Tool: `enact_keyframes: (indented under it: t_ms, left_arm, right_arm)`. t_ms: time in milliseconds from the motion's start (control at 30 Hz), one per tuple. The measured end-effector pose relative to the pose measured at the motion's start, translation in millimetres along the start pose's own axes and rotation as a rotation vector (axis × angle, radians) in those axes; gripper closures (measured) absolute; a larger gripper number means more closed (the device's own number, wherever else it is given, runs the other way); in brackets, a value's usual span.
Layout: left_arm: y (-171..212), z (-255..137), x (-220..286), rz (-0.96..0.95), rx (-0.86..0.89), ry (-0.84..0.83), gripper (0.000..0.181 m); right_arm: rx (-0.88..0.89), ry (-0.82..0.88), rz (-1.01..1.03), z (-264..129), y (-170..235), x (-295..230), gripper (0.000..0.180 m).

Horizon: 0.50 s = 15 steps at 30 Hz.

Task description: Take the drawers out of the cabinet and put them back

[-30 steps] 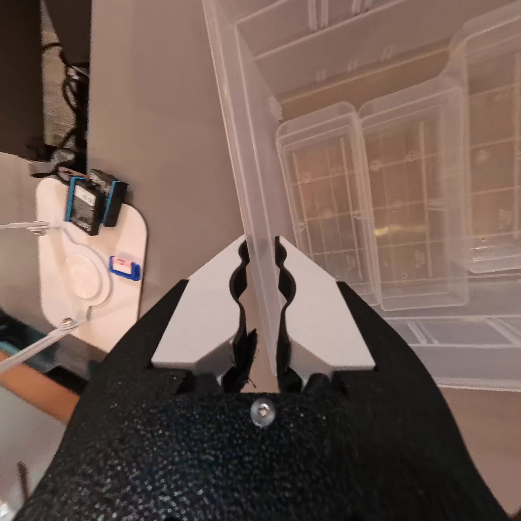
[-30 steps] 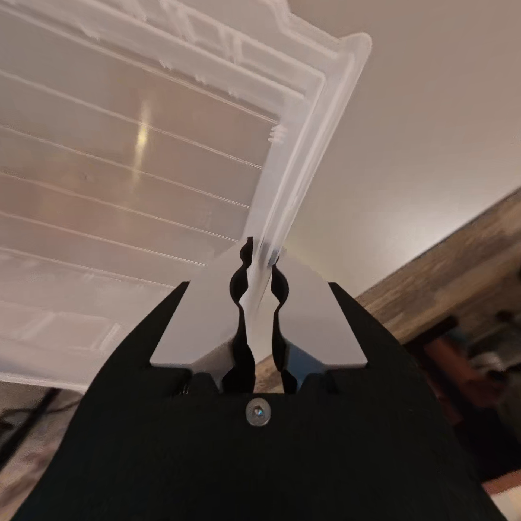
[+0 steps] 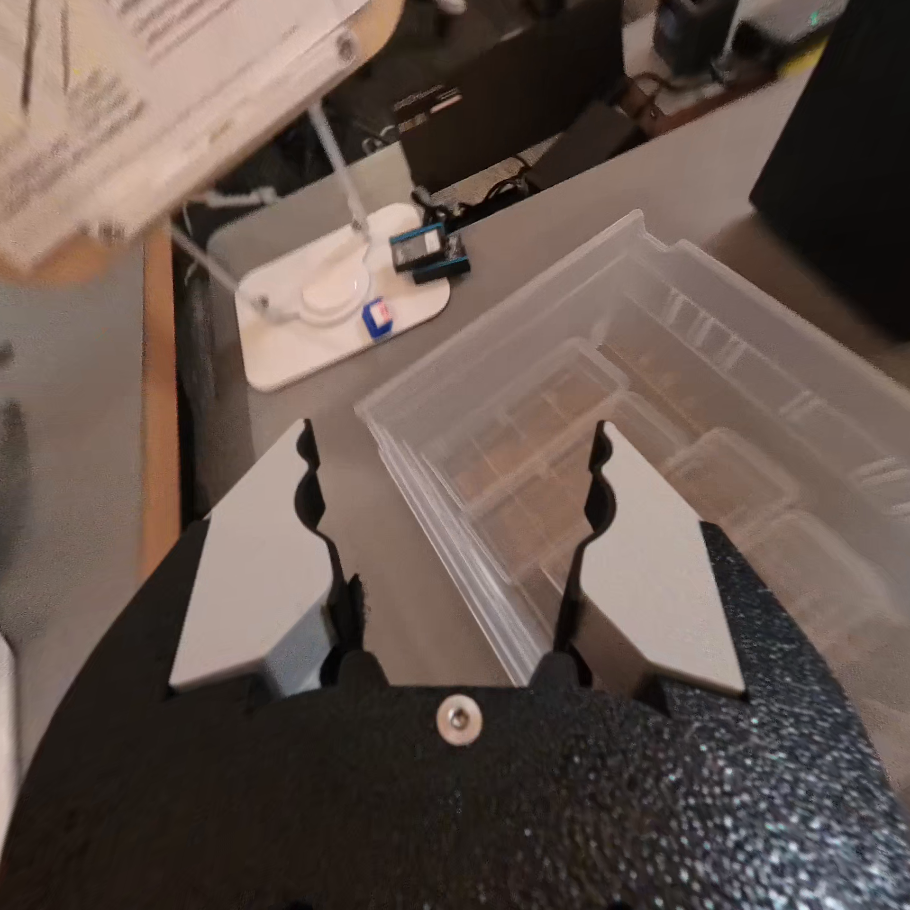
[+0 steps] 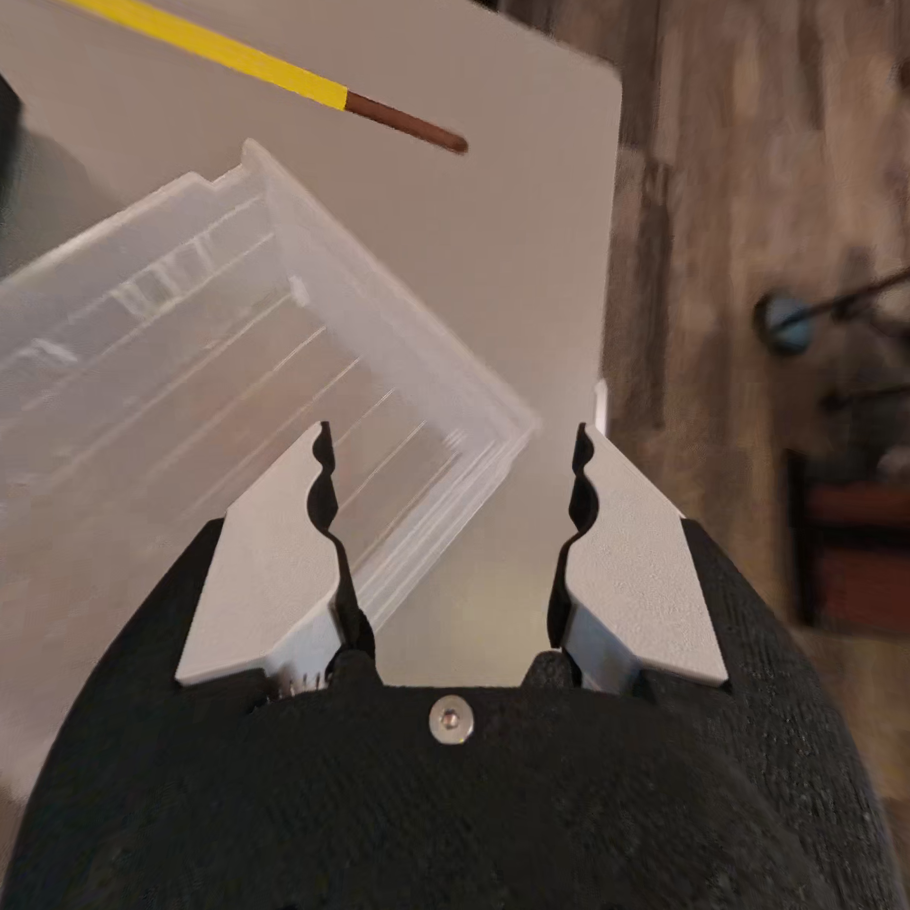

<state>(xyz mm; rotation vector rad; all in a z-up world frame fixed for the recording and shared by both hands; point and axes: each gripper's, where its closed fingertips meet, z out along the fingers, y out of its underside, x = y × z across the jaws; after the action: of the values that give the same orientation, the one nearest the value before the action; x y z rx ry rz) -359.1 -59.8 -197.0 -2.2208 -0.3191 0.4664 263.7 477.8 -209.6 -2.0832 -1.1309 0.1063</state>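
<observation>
Item, as we find it: one clear plastic drawer, out of the cabinet and lying on the grey counter, with smaller clear boxes nested inside it; the cabinet itself is not in view. Left tool: fingers spread wide, holding nothing, with the drawer's near wall running up between them toward its corner just ahead. Right tool: likewise wide and empty, the drawer's other corner just ahead between its tips. Beyond the left tool: a white stand base with small black-and-blue blocks on it, near the drawer's far edge. Risks we judge: the walls are thin and slick, so a shallow or one-sided regrip could let the drawer twist or slip; tilting it could spill the inner boxes; a careless swing could knock the stand; motion blur makes rim alignment uncertain.
</observation>
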Motion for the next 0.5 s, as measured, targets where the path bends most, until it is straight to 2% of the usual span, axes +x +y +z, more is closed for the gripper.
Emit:
enact_keyframes:
  t_ms: [100, 167, 200, 267, 333, 400, 500]
  left_arm:
    - [39.3, -32.2, 11.0, -0.121, -0.012, -0.114, 0.081]
    - [62.6, -39.7, 26.9, -0.135, -0.054, -0.131, 0.087]
    - [75.4, -39.8, 35.1, -0.142, -0.098, -0.128, 0.086]
    - [101.9, -37.2, 41.4, -0.156, -0.209, -0.15, 0.067]
    - [118.7, -31.9, 47.0, -0.182, -0.278, -0.139, 0.065]
    - [125.3, -31.3, 45.1, -0.195, -0.301, -0.155, 0.078]
    - [128.1, -35.1, 45.5, -0.198, -0.31, -0.153, 0.119]
  right_arm:
    - [-0.013, -0.121, 0.246, -28.0, 50.0, -50.0, 0.082]
    - [-0.083, -0.132, 0.268, -34.8, 79.9, -75.9, 0.084]
    - [-0.1, -0.116, 0.258, -36.2, 88.7, -83.7, 0.09]
    - [-0.109, -0.08, 0.266, -37.0, 96.5, -93.3, 0.089]
    - [-0.16, -0.051, 0.272, -36.3, 105.3, -97.3, 0.088]
    - [-0.225, -0.014, 0.27, -33.7, 115.9, -95.1, 0.085]
    - [-0.3, 0.047, 0.279, -34.5, 131.0, -87.0, 0.085]
